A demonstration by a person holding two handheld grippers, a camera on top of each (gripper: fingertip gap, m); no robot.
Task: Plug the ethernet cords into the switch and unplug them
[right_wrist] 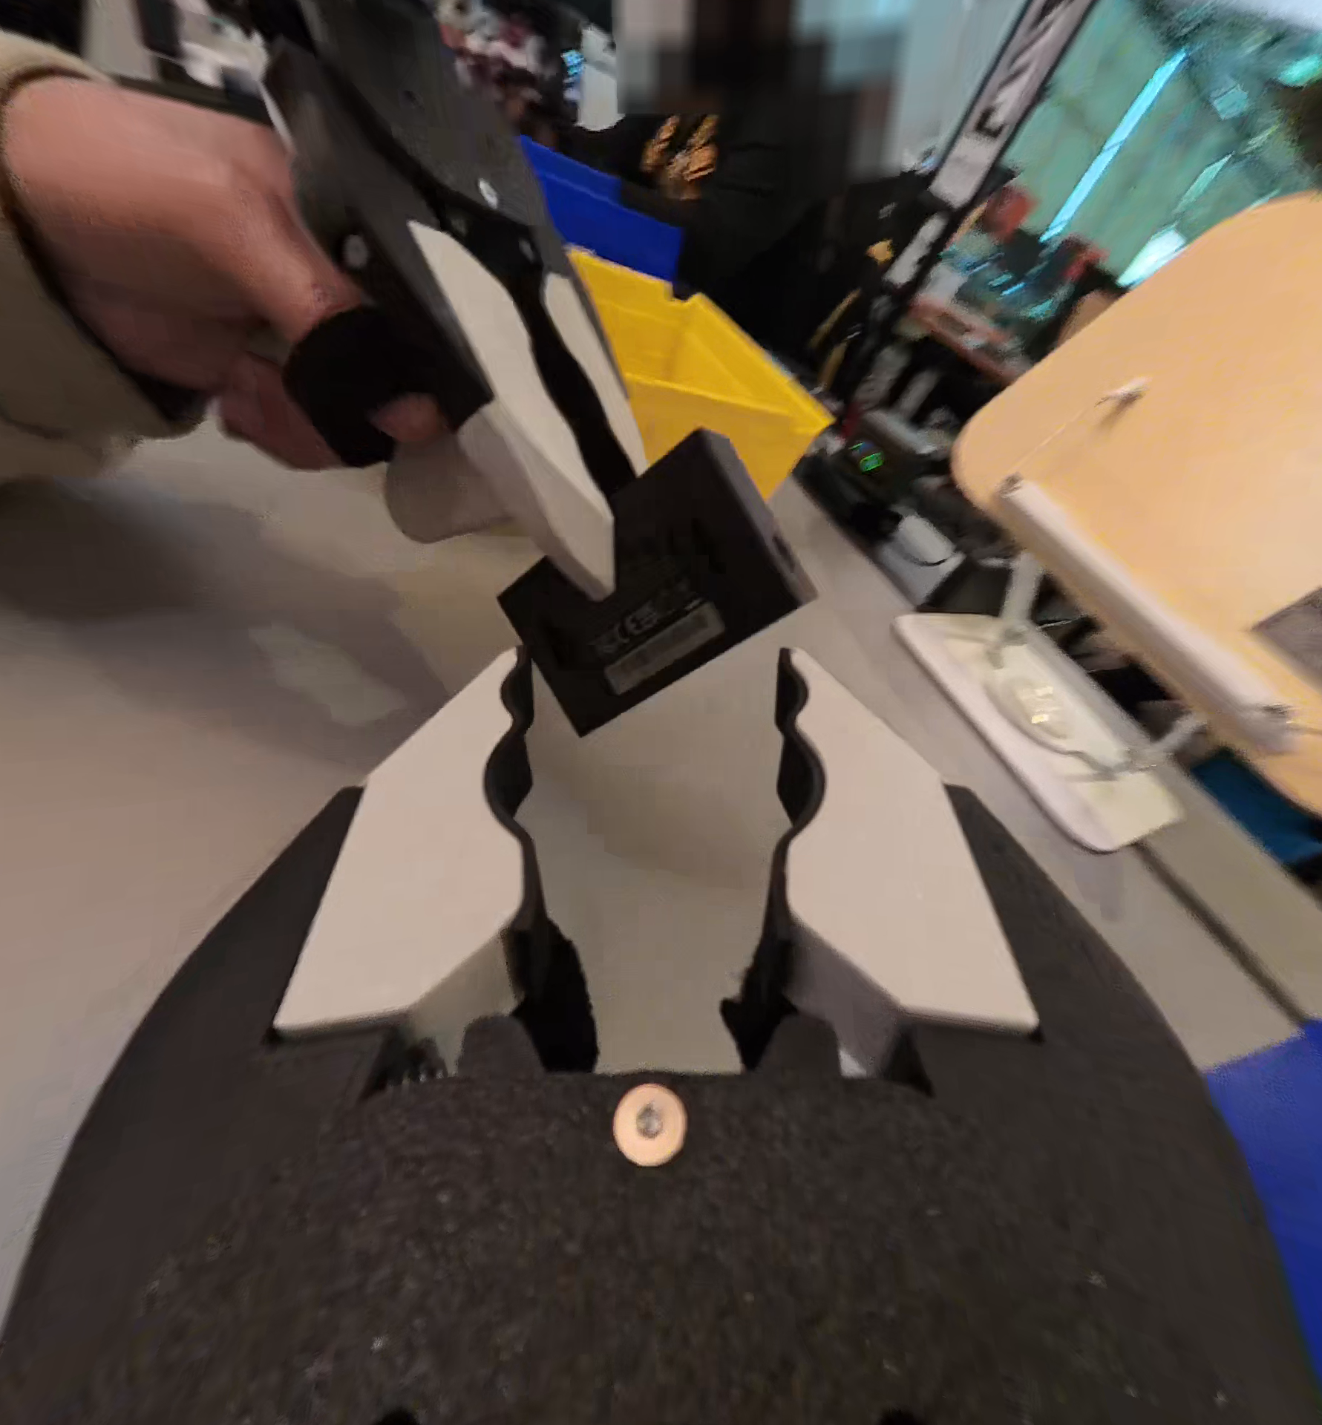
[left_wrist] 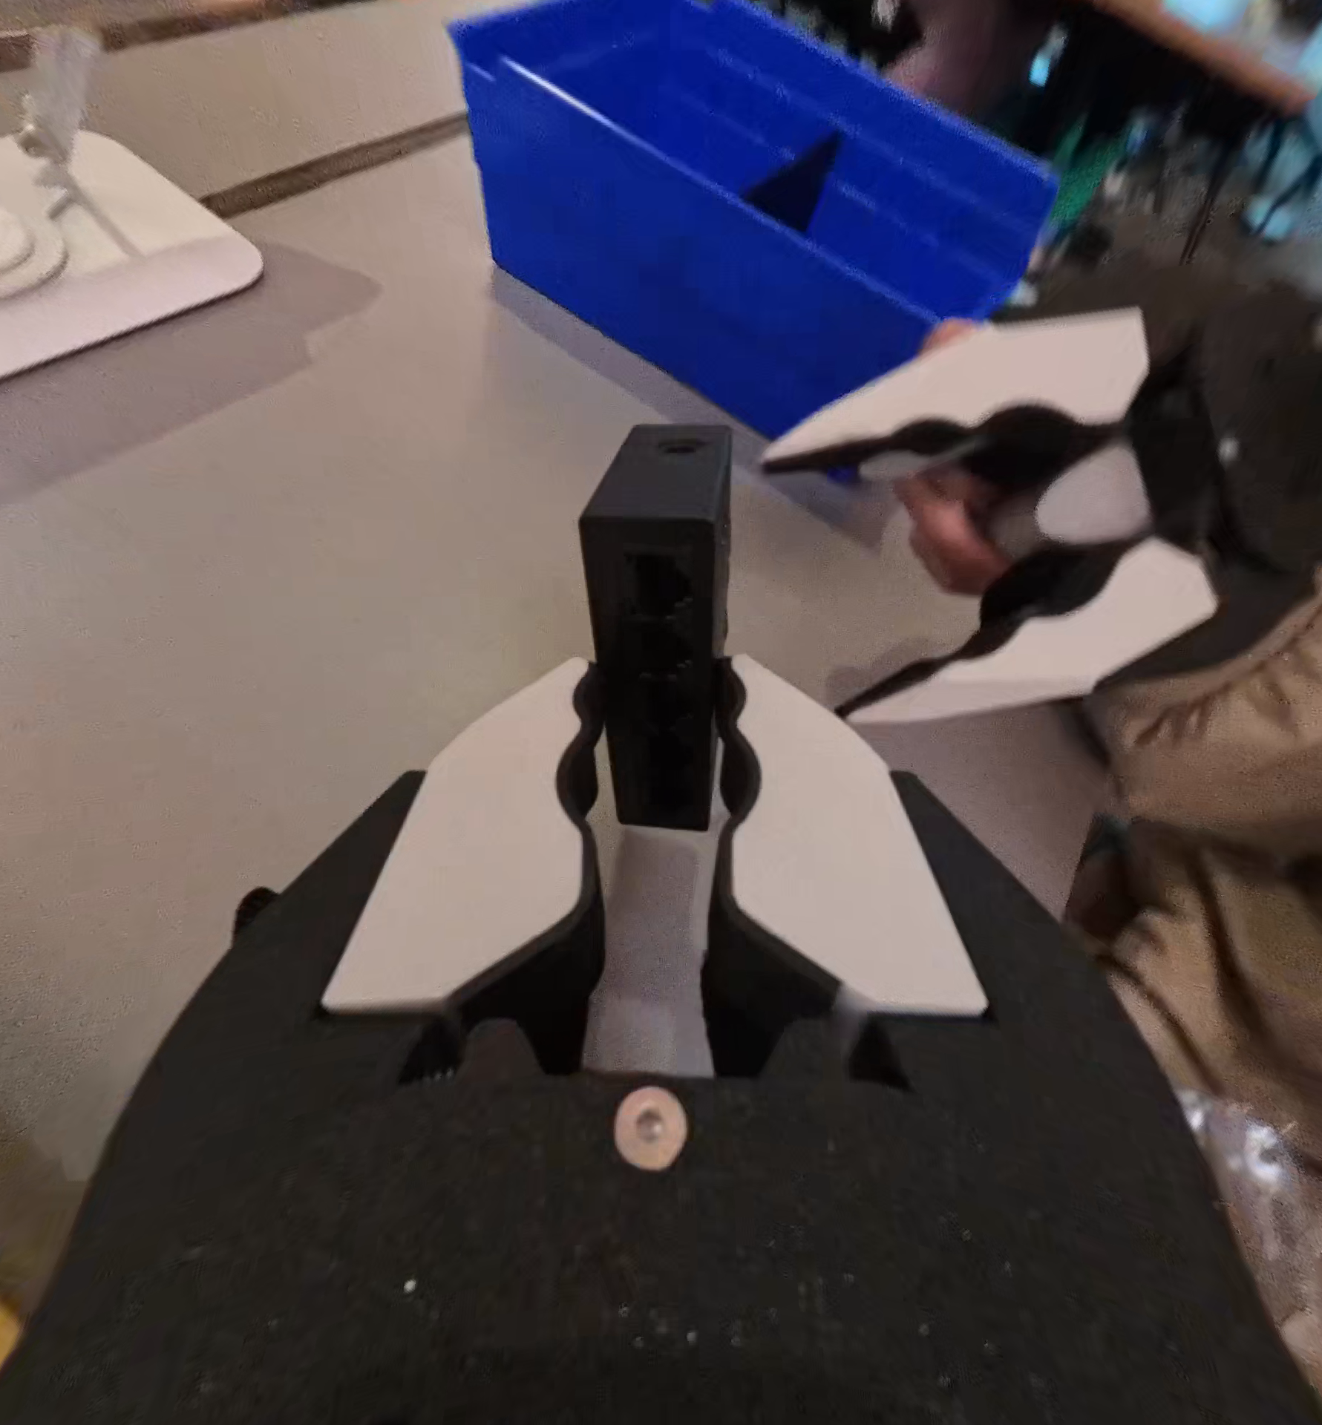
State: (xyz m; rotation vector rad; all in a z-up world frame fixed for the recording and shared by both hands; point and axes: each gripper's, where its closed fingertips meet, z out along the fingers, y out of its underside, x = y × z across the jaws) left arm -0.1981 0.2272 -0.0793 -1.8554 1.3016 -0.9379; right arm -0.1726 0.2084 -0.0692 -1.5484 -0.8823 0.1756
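Two grippers up: left gripper [left_wrist: 657, 678] clamps switch [left_wrist: 661, 617] aloft over table [left_wrist: 218, 578], ports unplugged. Right gripper [right_wrist: 650, 671] spread wide, empty. No cords visible. Risk: narrow edge grip, switch may pivot under plug force.

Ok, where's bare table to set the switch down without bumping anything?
The widest bare stretch of table lies left of the held switch, between the white tray and the blue bin. The right side is crowded: the open right gripper hangs there beside the bin. The left gripper is clamped on the switch.
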